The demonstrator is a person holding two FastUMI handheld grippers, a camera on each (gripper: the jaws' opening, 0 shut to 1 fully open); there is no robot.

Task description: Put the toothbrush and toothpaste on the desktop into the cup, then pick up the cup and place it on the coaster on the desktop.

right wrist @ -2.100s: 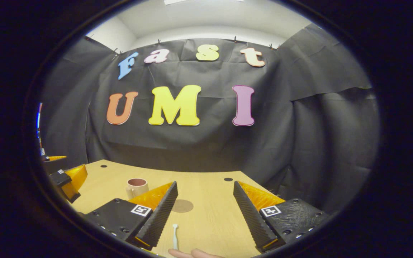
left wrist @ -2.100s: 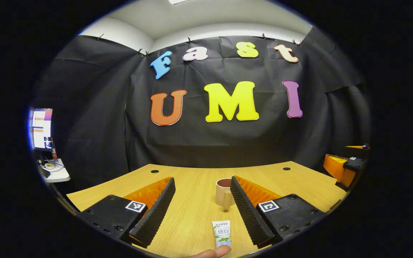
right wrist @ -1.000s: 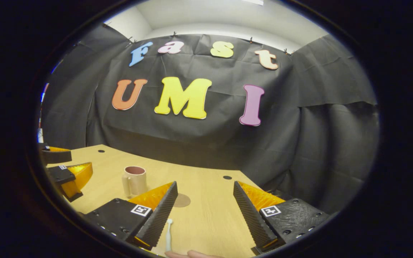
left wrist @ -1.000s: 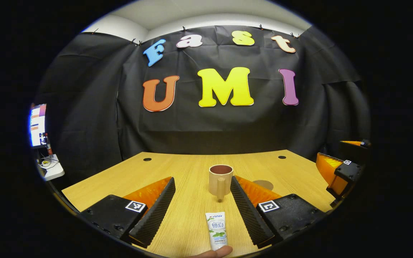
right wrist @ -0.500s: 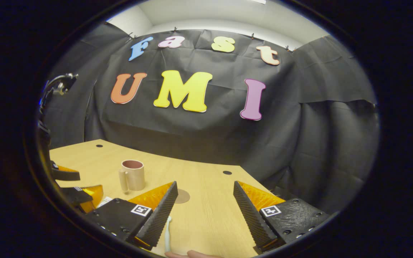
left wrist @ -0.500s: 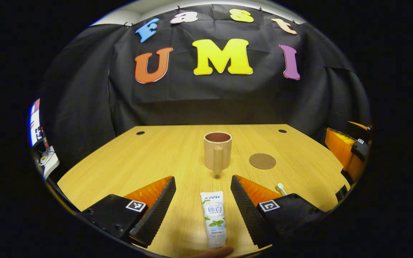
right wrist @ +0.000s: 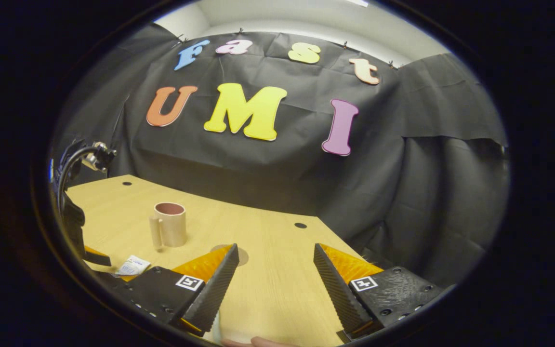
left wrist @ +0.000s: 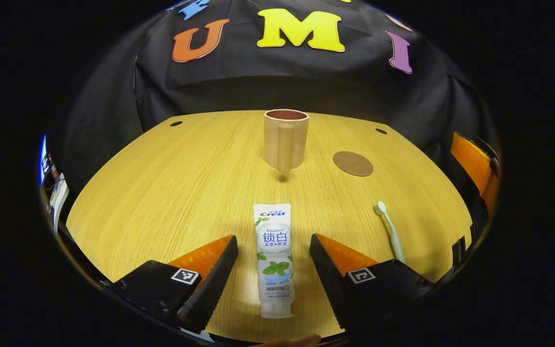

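In the left gripper view a white toothpaste tube (left wrist: pixel 273 258) lies flat on the wooden desktop (left wrist: pixel 171 183), cap end nearest me. My left gripper (left wrist: pixel 273 270) hangs open above it, one finger on each side of the tube, touching nothing. A beige cup (left wrist: pixel 285 138) stands upright beyond, handle toward me. A round brown coaster (left wrist: pixel 352 163) lies right of the cup, and a pale toothbrush (left wrist: pixel 389 230) lies nearer, at the right. In the right gripper view my right gripper (right wrist: pixel 273 284) is open over the desktop, with the cup (right wrist: pixel 169 224) far left and the coaster (right wrist: pixel 239 254) partly hidden by a finger.
Small round holes (left wrist: pixel 176 124) sit near the desktop's far edge. The black cloth wall stands close behind the desk. At the left of the right gripper view are the other gripper's body (right wrist: pixel 72 217) with a cable, and the tube's end (right wrist: pixel 133 265).
The left gripper has risen and tipped down over the toothpaste tube, so tube, toothbrush and coaster now show fully. The right gripper has shifted a little; the toothbrush has slipped below its view.
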